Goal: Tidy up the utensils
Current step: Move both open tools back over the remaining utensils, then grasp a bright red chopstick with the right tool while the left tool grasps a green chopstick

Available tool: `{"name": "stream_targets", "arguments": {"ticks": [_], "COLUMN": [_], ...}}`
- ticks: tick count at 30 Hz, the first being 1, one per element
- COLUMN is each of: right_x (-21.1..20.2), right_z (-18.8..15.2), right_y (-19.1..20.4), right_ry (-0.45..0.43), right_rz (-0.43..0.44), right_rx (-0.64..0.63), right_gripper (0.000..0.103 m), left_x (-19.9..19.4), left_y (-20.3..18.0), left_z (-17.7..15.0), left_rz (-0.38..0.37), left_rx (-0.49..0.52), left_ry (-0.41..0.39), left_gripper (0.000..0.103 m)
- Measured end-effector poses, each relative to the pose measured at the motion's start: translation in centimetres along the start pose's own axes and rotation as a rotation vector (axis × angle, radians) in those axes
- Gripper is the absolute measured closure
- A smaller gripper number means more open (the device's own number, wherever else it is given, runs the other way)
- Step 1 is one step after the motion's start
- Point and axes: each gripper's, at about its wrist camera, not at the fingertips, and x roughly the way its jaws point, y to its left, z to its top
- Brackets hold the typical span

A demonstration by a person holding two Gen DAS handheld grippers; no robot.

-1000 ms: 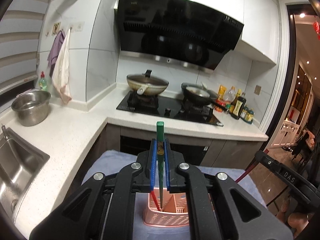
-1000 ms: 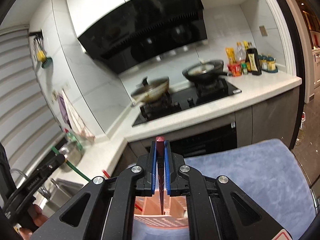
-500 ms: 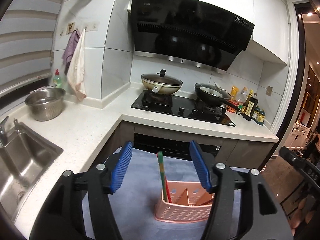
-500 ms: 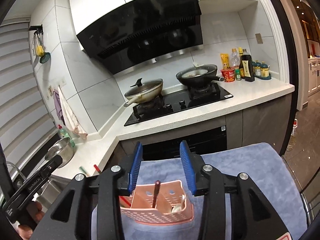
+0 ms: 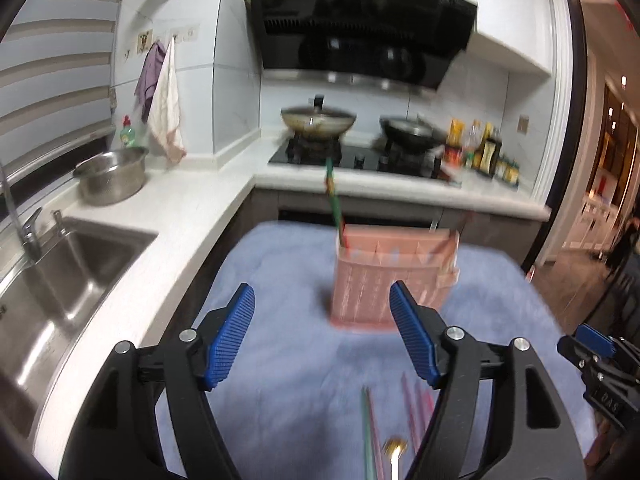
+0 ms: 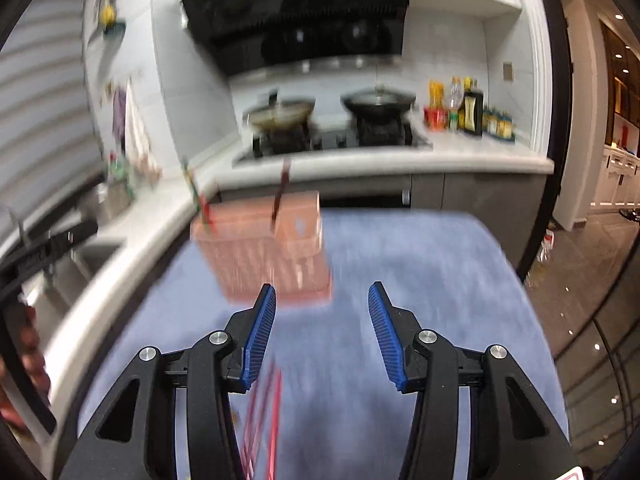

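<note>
A pink slotted utensil holder (image 5: 390, 280) (image 6: 266, 254) stands on the blue cloth (image 5: 288, 360) (image 6: 400, 280). A green chopstick (image 5: 334, 200) leans out of its left compartment, and a dark red chopstick (image 6: 280, 194) stands in another. My left gripper (image 5: 322, 334) is back from the holder, jaws opening, nothing between them. My right gripper (image 6: 322, 332) is also back from it, jaws opening and empty. Loose chopsticks (image 5: 372, 432) (image 6: 266, 420) and a gold-tipped utensil (image 5: 394, 450) lie on the cloth near me. Both views are blurred.
A white counter holds a steel sink (image 5: 52, 276), a steel pot (image 5: 110, 176) and a hob with two pans (image 5: 318, 120). Sauce bottles (image 6: 464, 108) stand at the right end. The other gripper (image 5: 600, 364) shows at the right edge of the left wrist view.
Both grippers let go of their chopsticks, which now stand in the holder. Both have opened, pulled back toward me and sunk, so the holder now sits ahead of the fingers.
</note>
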Motion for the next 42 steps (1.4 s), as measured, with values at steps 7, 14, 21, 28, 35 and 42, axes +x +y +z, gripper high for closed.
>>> {"name": "stream_targets", "arguments": {"ticks": [7, 14, 21, 28, 35, 42], "right_x": [-1.7, -1.7, -1.7, -1.0, -0.3, 0.0], "right_z": [-9.3, -15.4, -17.8, -18.6, -19.1, -19.1], "right_y": [1.1, 1.9, 3.3, 4.9, 5.0, 4.4], "right_ry": [0.125, 0.241, 0.291, 0.322, 0.348, 0.348], "right_rz": [-0.066, -0.04, -0.002, 0.03, 0.027, 0.035], "right_rx": [-0.071, -0.065, -0.083, -0.128, -0.13, -0.094], "right_gripper": [0.055, 0.055, 0.059, 0.074, 0.087, 0.097], "left_x": [-1.2, -1.8, -2.3, -2.0, -1.8, -1.1], "left_y": [0.2, 0.0, -0.9, -1.4, -1.7, -2.5], "left_z": [-8.1, -14.6, -18.4, -19.6, -19.9, -20.9], "left_rz": [0.005, -0.021, -0.052, -0.073, -0.089, -0.108], "left_rx": [0.021, 0.044, 0.083, 0.072, 0.078, 0.103], "left_ry": [0.16, 0.301, 0.377, 0.422, 0.433, 0.473], "left_gripper": [0.037, 0.037, 0.037, 0.037, 0.037, 0.041]}}
